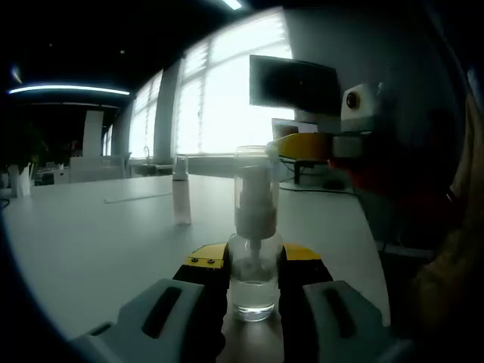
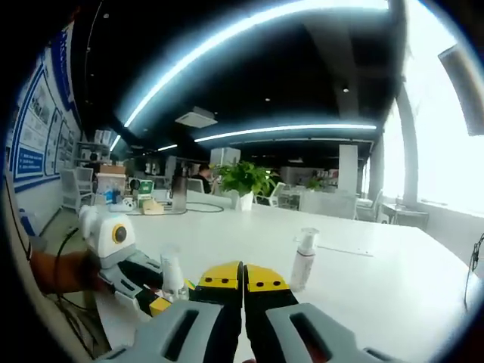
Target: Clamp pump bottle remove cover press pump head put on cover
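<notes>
Since the left tongs (image 1: 253, 291) only pinch the pump bottle (image 1: 254, 249) low down on the counter (image 1: 98, 242), its clear cover (image 1: 255, 178) could tip it when the right tongs (image 2: 243, 291), pressed together empty, pull.

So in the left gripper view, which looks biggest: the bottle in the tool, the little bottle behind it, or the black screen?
1. Clamped pump bottle: looks biggest, though it is nearest the camera.
2. Black screen: looks smaller, but it is far off, so it is probably really bigger.
3. Little bottle: looks smallest; it stands farther back on the table.
</notes>
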`<state>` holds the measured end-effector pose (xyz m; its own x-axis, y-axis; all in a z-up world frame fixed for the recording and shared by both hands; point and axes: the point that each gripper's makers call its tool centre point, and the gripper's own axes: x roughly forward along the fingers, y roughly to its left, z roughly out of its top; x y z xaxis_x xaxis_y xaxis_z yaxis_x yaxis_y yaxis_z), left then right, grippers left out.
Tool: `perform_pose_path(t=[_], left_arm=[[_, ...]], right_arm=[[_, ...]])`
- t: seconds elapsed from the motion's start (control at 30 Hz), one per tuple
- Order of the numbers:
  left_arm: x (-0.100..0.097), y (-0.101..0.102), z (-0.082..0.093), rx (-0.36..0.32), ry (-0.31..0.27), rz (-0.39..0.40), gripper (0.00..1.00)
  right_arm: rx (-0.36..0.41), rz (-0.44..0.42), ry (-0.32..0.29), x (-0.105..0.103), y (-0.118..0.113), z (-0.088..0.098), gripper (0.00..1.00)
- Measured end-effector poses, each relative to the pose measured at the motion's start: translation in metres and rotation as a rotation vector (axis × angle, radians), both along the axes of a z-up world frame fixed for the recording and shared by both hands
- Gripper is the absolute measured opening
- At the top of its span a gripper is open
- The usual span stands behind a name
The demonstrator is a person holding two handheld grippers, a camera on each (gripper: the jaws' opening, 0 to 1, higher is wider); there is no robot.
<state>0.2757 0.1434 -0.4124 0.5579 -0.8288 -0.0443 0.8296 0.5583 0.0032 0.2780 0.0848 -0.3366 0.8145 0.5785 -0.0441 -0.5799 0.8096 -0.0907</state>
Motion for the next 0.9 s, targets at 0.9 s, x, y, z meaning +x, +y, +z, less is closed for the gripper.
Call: perform_pose_path(t=[0.9], left_arm=[[-0.001, -0.001, 0.000, 0.001, -0.002, 0.001, 0.16]], right_arm=[[0.004, -0.042, 0.061, 0.001, -0.023, -0.032, 0.00]])
